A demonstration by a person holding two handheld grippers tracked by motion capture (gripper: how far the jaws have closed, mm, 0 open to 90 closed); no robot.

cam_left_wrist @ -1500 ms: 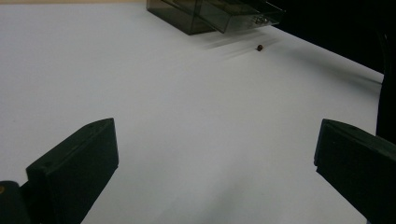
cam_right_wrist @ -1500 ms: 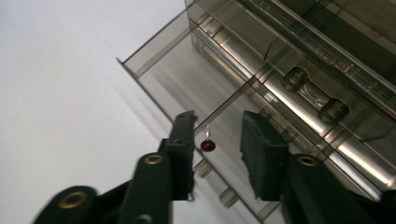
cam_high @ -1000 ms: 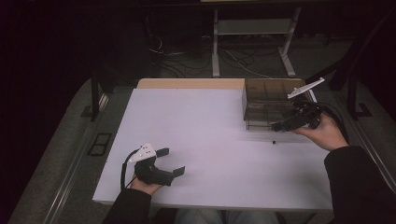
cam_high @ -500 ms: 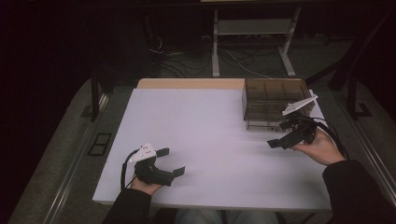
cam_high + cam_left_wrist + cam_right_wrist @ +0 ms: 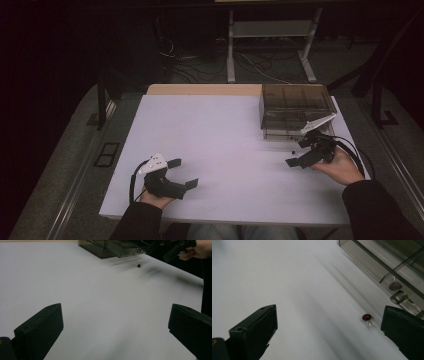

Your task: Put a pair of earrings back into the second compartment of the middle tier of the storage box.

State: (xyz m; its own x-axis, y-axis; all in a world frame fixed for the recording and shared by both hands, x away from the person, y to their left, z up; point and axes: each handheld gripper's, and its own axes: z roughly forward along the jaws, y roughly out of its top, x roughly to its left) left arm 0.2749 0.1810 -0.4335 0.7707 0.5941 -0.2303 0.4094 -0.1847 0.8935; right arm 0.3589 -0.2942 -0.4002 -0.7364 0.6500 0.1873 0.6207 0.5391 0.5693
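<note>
My right gripper (image 5: 299, 153) hangs just off the worktop (image 5: 225, 145) near its right edge, jaws spread wide and holding nothing, and in the right gripper view the small dark-red bead with a thin wire lead (image 5: 367, 317) lies on the white surface close to the inside of one jaw, well off centre between the two. That bead is what I take to be the thing to pick up; in the high view it is a tiny dark speck (image 5: 292, 150) just in front of the smoky transparent plastic compartment box (image 5: 295, 105), which sits at the far right corner of the worktop. My left gripper (image 5: 182, 174) rests near the near-left corner, jaws also wide apart and empty, well away from all of it; from its own view the bead (image 5: 138, 265) is a distant dot beside the box (image 5: 110, 247). Here is the worry: the bead is tiny and round, so if I close while it sits this near one jaw, that jaw may nudge it and send it rolling along the worktop or against the box wall. The wire lead looks fine enough to bend or slip out of a pinch. And the box is close, so a careless swing could knock it.
</note>
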